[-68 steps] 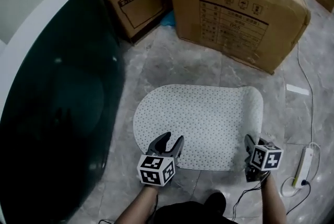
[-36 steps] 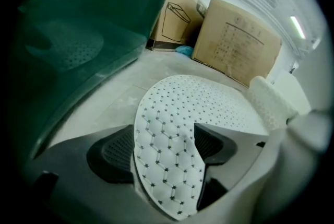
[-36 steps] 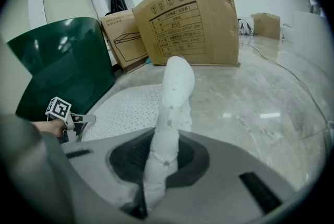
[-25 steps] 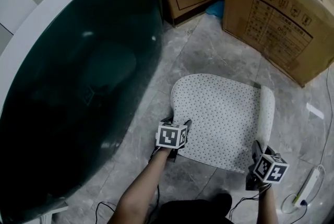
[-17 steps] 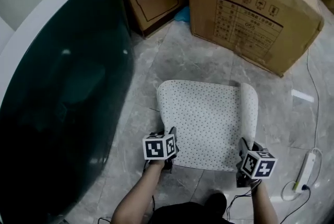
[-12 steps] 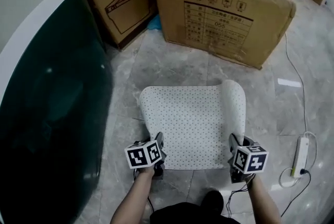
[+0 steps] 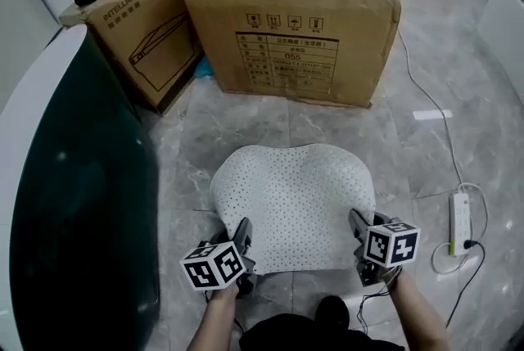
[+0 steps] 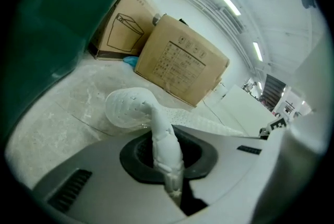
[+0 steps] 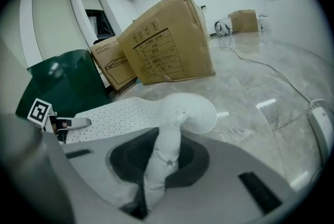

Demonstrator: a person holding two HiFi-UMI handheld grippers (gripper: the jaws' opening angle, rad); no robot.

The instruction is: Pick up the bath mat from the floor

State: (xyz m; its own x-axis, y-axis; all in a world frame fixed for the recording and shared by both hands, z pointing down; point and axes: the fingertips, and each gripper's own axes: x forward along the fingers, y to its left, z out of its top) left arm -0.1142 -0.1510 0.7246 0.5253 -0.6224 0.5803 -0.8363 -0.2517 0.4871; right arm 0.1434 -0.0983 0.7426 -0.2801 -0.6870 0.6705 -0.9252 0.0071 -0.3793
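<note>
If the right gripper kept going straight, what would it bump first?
The right gripper pinches the mat; past it, probably the floor, short of the box. Depth is unclear.

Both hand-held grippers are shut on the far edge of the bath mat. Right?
No: the left hand-held gripper, whose jaws have just closed, and the right hand-held gripper are shut on the near edge of the bath mat, at its corners, as the head view shows.
</note>
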